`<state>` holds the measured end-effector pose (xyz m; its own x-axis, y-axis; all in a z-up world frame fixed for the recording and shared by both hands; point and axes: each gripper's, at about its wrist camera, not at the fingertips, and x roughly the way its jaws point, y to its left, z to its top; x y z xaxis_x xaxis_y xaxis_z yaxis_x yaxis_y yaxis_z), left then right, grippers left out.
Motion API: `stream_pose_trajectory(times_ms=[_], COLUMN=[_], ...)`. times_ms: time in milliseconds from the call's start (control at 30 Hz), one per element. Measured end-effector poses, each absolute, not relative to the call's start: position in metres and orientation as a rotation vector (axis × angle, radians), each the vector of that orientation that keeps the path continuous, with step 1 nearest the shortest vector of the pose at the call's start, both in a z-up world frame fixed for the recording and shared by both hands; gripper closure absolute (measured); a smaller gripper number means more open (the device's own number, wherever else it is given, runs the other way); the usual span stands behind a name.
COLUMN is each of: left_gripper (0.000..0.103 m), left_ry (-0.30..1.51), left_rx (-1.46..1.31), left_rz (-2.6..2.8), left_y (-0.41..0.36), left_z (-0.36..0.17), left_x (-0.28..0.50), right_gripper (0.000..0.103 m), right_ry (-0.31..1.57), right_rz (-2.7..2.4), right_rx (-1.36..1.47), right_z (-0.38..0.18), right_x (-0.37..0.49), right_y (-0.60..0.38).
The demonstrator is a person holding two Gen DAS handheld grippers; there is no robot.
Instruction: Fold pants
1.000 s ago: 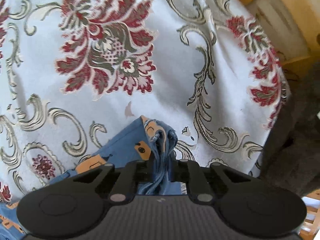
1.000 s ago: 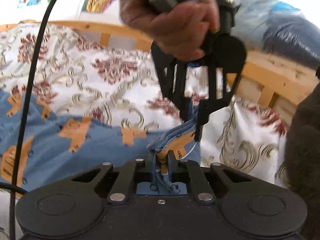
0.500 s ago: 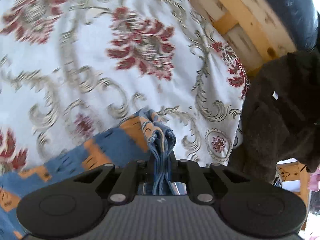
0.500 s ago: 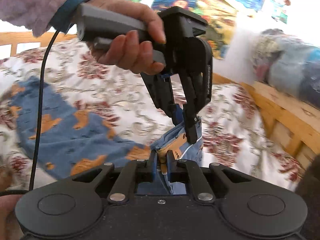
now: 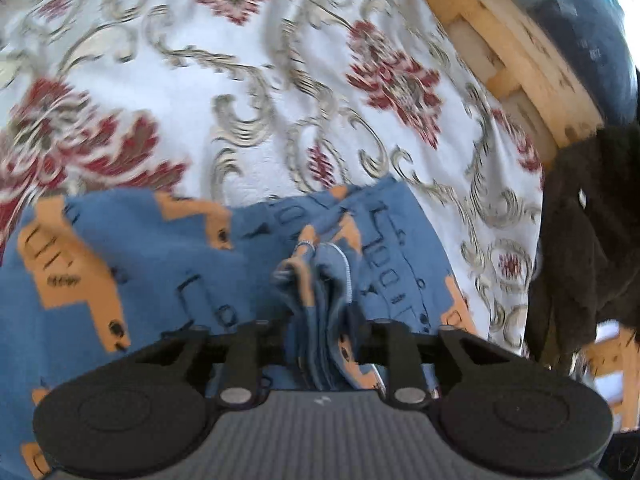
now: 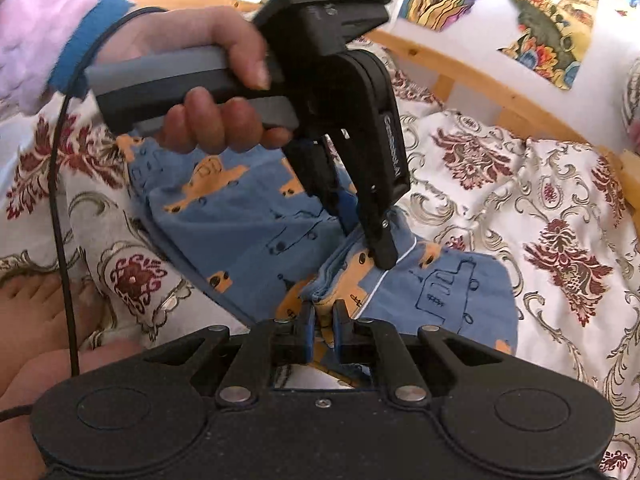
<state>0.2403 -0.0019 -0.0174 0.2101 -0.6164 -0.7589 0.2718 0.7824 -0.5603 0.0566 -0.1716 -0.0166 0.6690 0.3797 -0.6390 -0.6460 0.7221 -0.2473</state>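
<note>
We hold the left gripper [image 6: 374,240] clamped on a bunched edge of the pants [image 6: 248,216]; the right gripper [image 6: 320,322] pinches the same fabric just beside it. The pants (blue, orange vehicle print) lie spread over the floral bedspread [image 6: 560,200], inside the wooden bed frame [image 6: 472,76].

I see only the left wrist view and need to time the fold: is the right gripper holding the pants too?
Observer: Yes, the right gripper is shut on a bunched edge of the blue pants.
Operator: Where is it relative to my left gripper?
Observer: The left gripper pinches the same edge, just beyond the right one.
Operator: Anything near the cloth?
Observer: A bare foot lies at the edge of the bedspread, apart from the pants.
</note>
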Motion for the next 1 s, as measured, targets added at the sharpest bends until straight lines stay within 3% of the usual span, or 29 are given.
stream_pose_trajectory(times_ms=[67, 200, 267, 733, 1000], left_gripper=[0.059, 0.061, 0.091, 0.092, 0.092], left_ry=[1.198, 1.204, 1.218, 1.116, 1.156], left_rx=[-0.391, -0.437, -0.429, -0.353, -0.345], left_rz=[-0.639, -0.604, -0.579, -0.569, -0.551], left_y=[0.007, 0.011, 0.010, 0.064, 0.088], left_z=[-0.021, -0.025, -0.025, 0.011, -0.012], left_x=[0.238, 0.240, 0.240, 0.211, 0.211], right_gripper=[0.094, 0.094, 0.094, 0.095, 0.095], right_ry=[0.601, 0.613, 0.611, 0.553, 0.622], right_rz=[0.604, 0.592, 0.586, 0.701, 0.783], right_rx=[-0.500, -0.512, -0.513, -0.488, -0.500], right_z=[-0.019, -0.021, -0.020, 0.008, -0.003], right_x=[0.058, 0.058, 0.058, 0.047, 0.056], right_y=[-0.169, -0.168, -0.167, -0.134, -0.106])
